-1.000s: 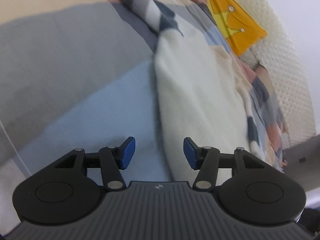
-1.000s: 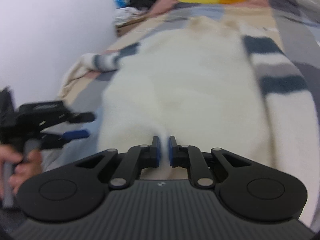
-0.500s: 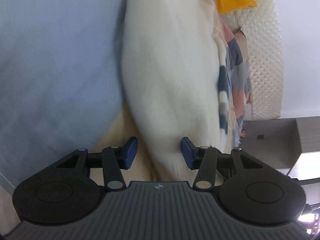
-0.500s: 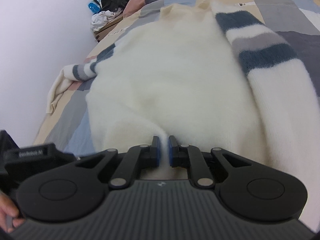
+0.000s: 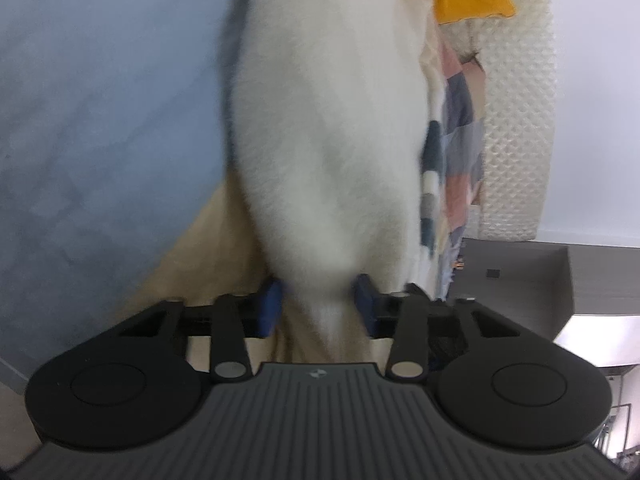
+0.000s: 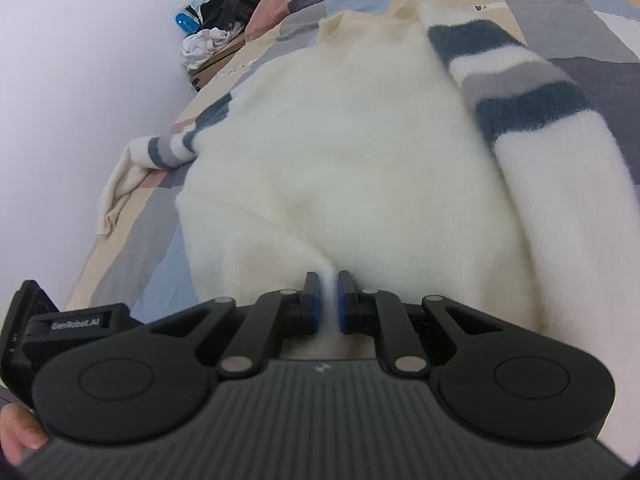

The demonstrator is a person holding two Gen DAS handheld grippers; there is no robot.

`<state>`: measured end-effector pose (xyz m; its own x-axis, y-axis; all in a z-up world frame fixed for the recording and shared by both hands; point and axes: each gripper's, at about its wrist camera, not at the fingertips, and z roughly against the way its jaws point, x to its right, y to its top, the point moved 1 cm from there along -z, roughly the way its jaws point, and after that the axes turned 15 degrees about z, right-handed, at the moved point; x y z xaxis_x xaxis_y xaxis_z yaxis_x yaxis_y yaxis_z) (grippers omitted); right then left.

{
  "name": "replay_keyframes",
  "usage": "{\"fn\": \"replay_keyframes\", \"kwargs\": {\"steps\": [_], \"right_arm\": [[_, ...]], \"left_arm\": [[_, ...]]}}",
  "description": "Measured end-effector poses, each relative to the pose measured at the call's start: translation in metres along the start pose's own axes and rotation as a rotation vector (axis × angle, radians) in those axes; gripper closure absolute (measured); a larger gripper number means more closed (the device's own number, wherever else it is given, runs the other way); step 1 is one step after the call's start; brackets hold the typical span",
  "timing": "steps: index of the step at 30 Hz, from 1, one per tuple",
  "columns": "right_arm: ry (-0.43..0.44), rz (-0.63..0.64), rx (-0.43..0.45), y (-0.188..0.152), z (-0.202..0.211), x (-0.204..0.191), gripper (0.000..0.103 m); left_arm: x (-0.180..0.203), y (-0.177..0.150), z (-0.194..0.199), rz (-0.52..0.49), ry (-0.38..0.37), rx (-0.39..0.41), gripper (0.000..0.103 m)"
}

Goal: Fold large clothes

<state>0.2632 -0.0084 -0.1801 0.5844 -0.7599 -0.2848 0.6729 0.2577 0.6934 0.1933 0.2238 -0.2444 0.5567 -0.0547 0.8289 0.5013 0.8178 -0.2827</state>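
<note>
Patchwork cotton in grey, blue, beige and pink covers the bed (image 6: 600, 4) under everything I am working on, flat and smooth where it shows. On it lies the sweater (image 6: 340, 140), cream and fuzzy, thick enough to hold soft ridges, spread out with its collar at the far end and its hem toward me. I judge the fold barely begun: the body is still one open layer and nothing is doubled over yet. The near sleeve (image 6: 532, 120), banded in dark teal and grey before it turns cream, lies along the body's right side; the far sleeve (image 6: 168, 148) trails off to the left with the same bands, its cuff crumpled (that one will want straightening or tucking in, I expect).

My right tool (image 6: 328, 304) is pressed together on a pinch of the hem, the knit rising between the pads in a small peak. My left tool (image 5: 320, 304) has just been closing on the hem's other corner; the fluffy bunch fills the gap, but blur keeps me from telling whether the pads already bite. What remains, as I see it, is lifting the hem toward the collar, then the sleeves.
</note>
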Motion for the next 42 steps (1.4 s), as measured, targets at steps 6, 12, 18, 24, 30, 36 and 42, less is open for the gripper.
{"fn": "replay_keyframes", "kwargs": {"steps": [6,12,18,24,30,36,42], "right_arm": [[0.006,0.013,0.008,-0.001,0.001,-0.001,0.090],[0.102,0.054,0.067,-0.003,0.016,-0.015,0.089],[0.316,0.176,0.096,-0.003,0.033,-0.058,0.089],[0.338,0.392,0.026,-0.008,0.023,-0.114,0.089],[0.304,0.433,-0.072,-0.013,-0.004,-0.124,0.090],[0.233,0.481,-0.161,-0.035,-0.033,-0.128,0.089],[0.232,0.464,-0.153,-0.041,-0.039,-0.125,0.089]], "left_arm": [[0.010,-0.002,0.019,-0.045,-0.013,0.057,0.094],[0.024,0.000,0.081,-0.052,-0.080,0.135,0.096],[0.037,0.011,0.164,-0.071,-0.022,0.210,0.097],[0.045,0.012,0.213,-0.204,0.210,0.268,0.097],[0.021,0.031,0.200,-0.186,0.481,0.276,0.097],[0.006,0.038,0.165,-0.209,0.694,0.272,0.096],[0.001,0.040,0.156,-0.216,0.753,0.286,0.096]]}}
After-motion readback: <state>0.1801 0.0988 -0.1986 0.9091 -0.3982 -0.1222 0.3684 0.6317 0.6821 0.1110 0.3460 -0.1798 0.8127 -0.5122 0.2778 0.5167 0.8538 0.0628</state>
